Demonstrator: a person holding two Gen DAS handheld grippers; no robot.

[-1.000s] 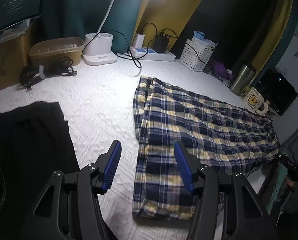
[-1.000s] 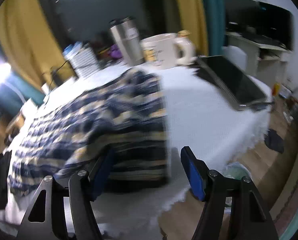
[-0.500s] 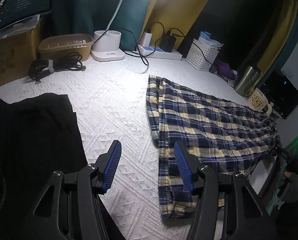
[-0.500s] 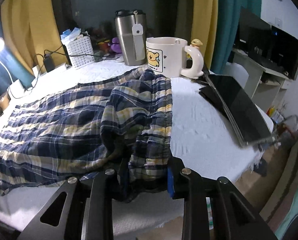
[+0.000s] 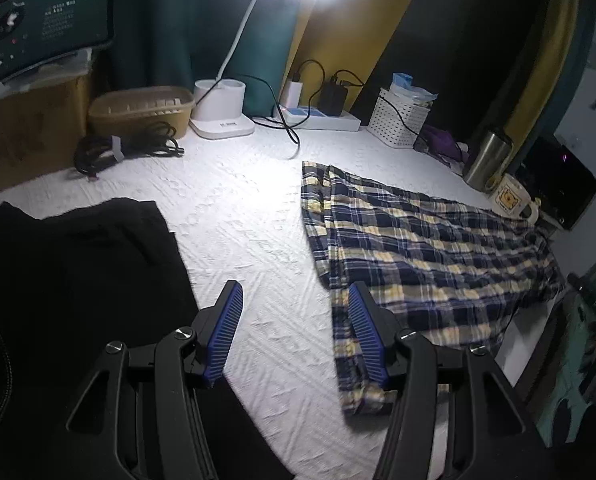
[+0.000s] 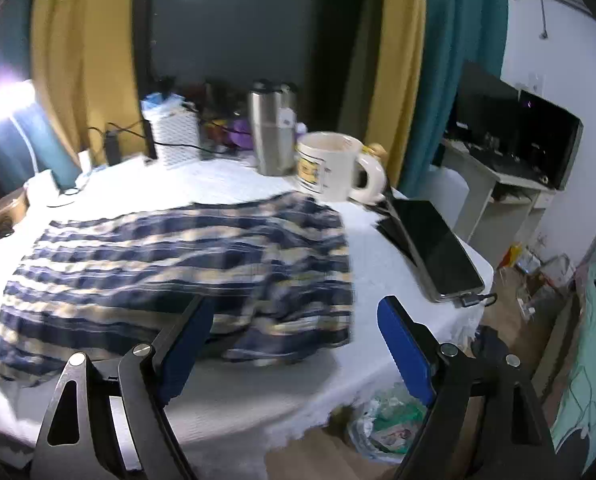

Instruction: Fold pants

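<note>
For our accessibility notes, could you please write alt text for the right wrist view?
Blue-and-cream plaid pants lie flat on a white textured tablecloth, ahead of the open, empty right gripper, whose jaws have just been opening. Behind the pants stand a cream ceramic mug and a steel tumbler; a dark tablet lies to the right.
</note>
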